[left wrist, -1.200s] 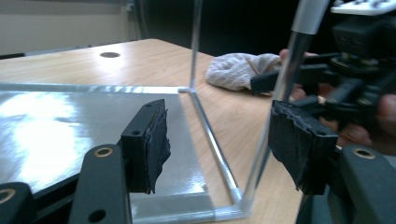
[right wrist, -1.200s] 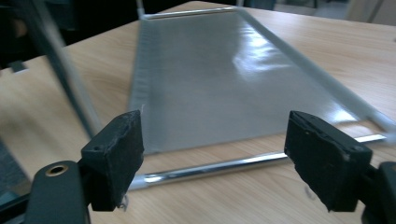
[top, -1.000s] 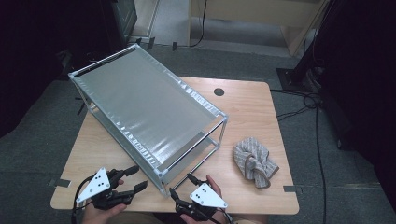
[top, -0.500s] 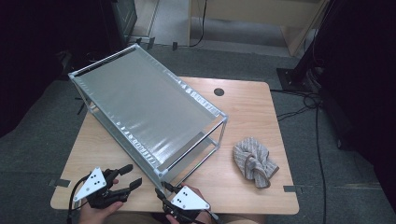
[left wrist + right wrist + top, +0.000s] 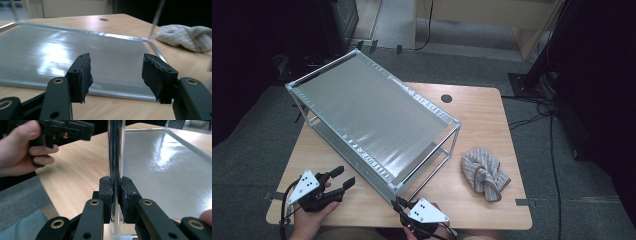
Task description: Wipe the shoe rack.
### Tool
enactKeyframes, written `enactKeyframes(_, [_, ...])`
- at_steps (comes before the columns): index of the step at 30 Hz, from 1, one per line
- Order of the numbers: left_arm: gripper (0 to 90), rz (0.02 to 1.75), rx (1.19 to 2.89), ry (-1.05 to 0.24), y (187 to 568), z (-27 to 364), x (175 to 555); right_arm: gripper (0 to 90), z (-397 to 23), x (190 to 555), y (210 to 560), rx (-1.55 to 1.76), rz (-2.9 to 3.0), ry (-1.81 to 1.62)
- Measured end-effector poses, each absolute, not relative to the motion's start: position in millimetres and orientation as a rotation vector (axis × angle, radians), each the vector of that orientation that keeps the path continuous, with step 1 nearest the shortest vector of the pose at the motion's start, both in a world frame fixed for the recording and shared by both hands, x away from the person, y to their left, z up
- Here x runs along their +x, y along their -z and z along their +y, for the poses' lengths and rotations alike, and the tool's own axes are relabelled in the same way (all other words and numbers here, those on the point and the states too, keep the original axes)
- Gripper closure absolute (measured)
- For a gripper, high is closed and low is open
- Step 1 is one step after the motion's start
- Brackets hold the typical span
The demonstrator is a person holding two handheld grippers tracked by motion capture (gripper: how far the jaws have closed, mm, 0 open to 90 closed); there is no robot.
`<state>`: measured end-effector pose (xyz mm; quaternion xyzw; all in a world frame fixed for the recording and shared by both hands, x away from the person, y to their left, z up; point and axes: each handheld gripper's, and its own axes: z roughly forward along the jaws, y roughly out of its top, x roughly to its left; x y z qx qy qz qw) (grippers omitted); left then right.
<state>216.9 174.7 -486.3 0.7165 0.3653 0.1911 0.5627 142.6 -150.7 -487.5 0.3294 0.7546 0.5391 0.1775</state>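
The surface (image 5: 507, 130) carries a two-tier metal rack (image 5: 372, 120) lying diagonally across it, from the 10 o'clock corner, which overhangs the edge, down toward 6 o'clock. A knotted grey cloth (image 5: 484, 172) lies apart from the rack at about 4 o'clock.

The step in hand looks like taking hold of the rack at its near end. The right tool (image 5: 115, 192) has just been closing, and its pads are clamped on the upright corner post (image 5: 115, 150) at 6 o'clock. The left tool (image 5: 339, 177), at 8 o'clock, has its jaws apart with nothing between them and points at the long edge of the lower shelf (image 5: 75, 52).

The next move probably calls for the left tool to reach in and close on that shelf edge or a post, so that both hands can shift the rack.

Open room lies at 3 o'clock and along the near edge. The far corner already hangs off the surface, so pushing toward 10 o'clock risks tipping.
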Motion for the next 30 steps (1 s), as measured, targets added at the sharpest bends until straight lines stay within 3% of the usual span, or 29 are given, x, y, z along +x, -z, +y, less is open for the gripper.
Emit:
enactKeyframes(11, [40.6,1.037,1.592,-0.603,492.8,203.3,249.4,80.8,-186.5,137.7,487.2,0.945,2.158,-1.542])
enactKeyframes(13, [41.0,1.083,1.571,-0.68,495.8,211.9,259.6,80.8,-192.3,136.8,487.8,0.938,2.156,-1.548])
enactKeyframes(19, [39.6,1.174,1.518,-0.676,496.8,222.3,275.5,80.8,-208.9,133.7,488.1,0.937,2.158,-1.55])
enactKeyframes(30, [44.1,1.257,1.49,-0.803,501.3,234.2,302.2,80.6,-231.0,127.1,489.0,0.962,2.136,-1.542])
